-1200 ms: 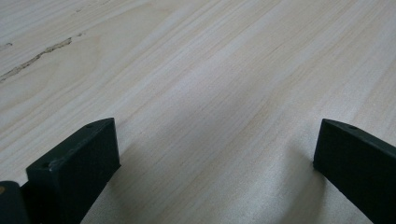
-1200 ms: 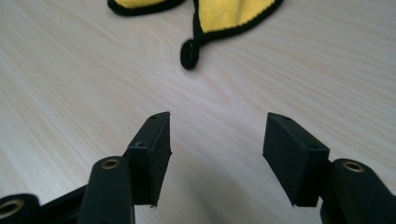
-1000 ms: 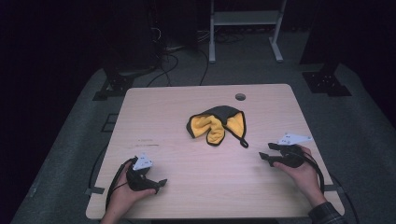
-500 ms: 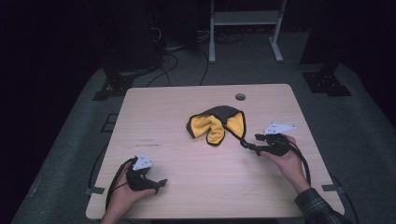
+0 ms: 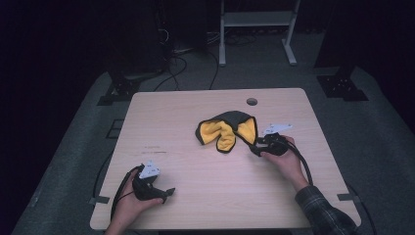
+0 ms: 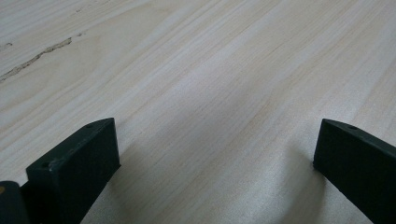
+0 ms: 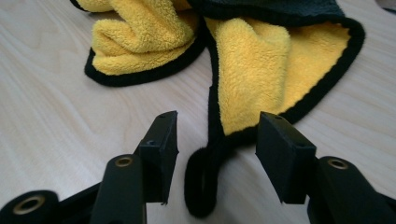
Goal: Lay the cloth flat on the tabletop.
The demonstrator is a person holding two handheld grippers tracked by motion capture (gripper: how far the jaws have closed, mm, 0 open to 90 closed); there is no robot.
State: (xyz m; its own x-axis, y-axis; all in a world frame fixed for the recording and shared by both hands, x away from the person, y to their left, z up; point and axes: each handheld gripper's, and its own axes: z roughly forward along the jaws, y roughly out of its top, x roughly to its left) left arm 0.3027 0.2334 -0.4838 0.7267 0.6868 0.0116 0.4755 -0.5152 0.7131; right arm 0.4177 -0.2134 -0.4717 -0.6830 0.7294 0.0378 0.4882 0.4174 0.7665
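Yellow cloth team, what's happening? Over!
Right gripper open, loop between its fingers. Left gripper open over bare table. Yellow cloth crumpled mid-table. Nothing blocking.

This looks like a lab or recording studio rather than a home. A single pale wooden worktop (image 5: 186, 117) stands on grey carpet (image 5: 372, 127) with darkness all round it. Behind the worktop, black cables (image 5: 188, 63) trail over the floor beside dark stand feet (image 5: 120, 90) and the legs of a white metal frame (image 5: 257, 29).
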